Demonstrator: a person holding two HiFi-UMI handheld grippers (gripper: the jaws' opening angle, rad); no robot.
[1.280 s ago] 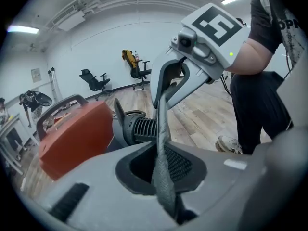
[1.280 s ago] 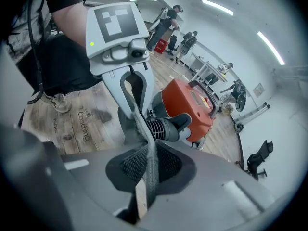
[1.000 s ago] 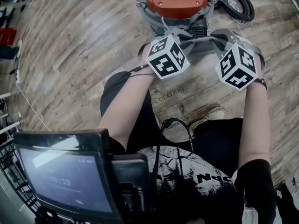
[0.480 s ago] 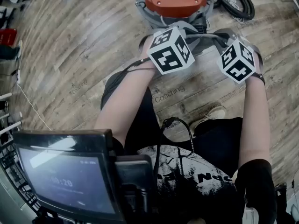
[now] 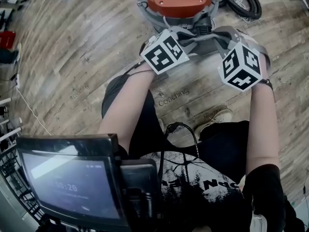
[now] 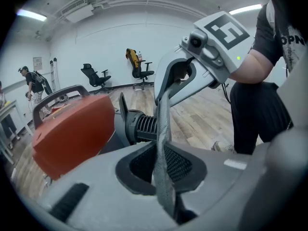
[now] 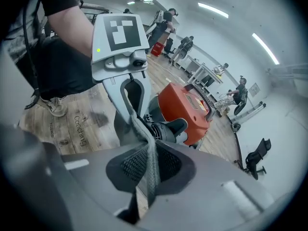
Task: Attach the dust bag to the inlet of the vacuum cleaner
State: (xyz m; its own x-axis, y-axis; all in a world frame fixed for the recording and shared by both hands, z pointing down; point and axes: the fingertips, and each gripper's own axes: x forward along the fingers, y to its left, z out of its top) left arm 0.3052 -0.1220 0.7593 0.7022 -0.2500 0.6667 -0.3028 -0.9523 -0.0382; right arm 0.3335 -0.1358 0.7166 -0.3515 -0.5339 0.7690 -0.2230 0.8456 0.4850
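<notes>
The left tongs (image 6: 163,170) were closed tight on a fold of the grey dust bag (image 6: 162,121). The right tongs (image 7: 148,170) pinched another edge of the same fabric, so the bag was held up between the two. In the head view the two grippers sat side by side, near of the vacuum cleaner (image 5: 178,0), which stood on the wooden floor (image 5: 87,57) at the far side of the scene with its orange top facing up. The bag's fabric ran just in front of the black ribbed inlet (image 6: 143,127) on the cleaner's near side; whether it touched the inlet could not be made out. A coiled black hose (image 5: 244,1) lay to the right of the cleaner.
</notes>
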